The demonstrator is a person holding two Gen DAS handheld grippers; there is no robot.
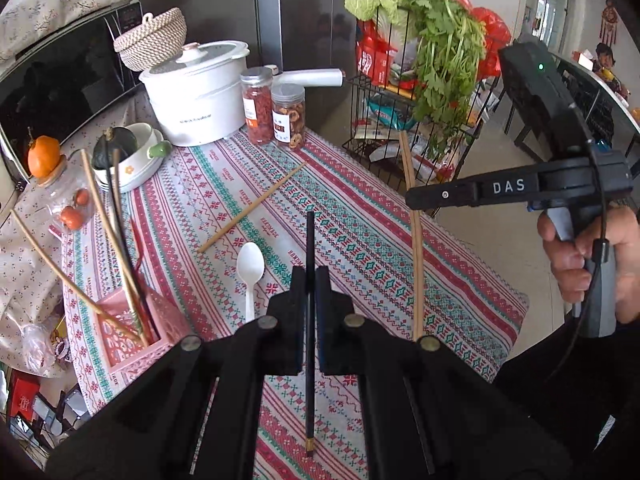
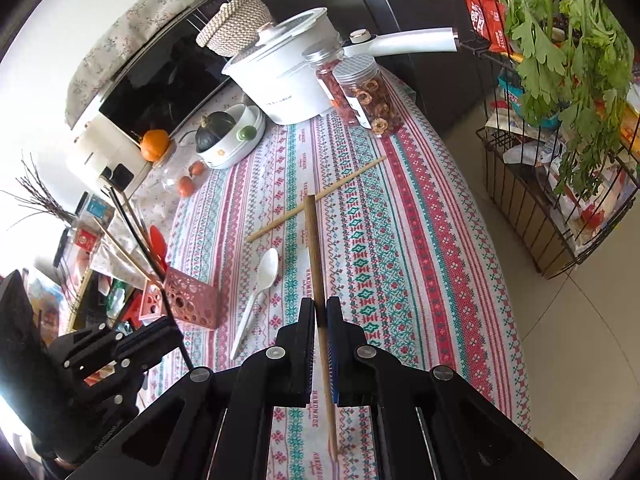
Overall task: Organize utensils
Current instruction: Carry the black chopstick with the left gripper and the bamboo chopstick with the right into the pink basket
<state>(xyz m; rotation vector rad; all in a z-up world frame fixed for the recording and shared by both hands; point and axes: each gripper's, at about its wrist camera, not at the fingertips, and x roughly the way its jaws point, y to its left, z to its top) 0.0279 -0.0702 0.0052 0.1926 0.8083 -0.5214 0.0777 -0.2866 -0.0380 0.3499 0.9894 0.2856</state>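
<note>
Both my grippers are clamped on a chopstick above the patterned tablecloth [image 1: 360, 216], each held clear of the pink utensil holder [image 1: 132, 332].

Left wrist view: my left gripper [image 1: 310, 280] pinches a black chopstick [image 1: 309, 360]; the pink utensil holder sits left of it, holding several wooden and dark chopsticks that lean out. A white plastic spoon [image 1: 250, 276] and a loose wooden chopstick [image 1: 252, 208] lie on the cloth just beyond the holder. My right gripper [image 1: 416, 200] grips a wooden chopstick [image 1: 416, 272] well right of the holder. Right wrist view: my right gripper [image 2: 320, 312] squeezes that wooden chopstick [image 2: 316, 264]; the holder [image 2: 188, 300] stands to its left, with a red utensil [image 2: 157, 242] among its sticks, spoon [image 2: 260, 288] between them. Far behind the holder stand a white pot [image 2: 288, 80] and two filled jars [image 2: 368, 92].
</note>
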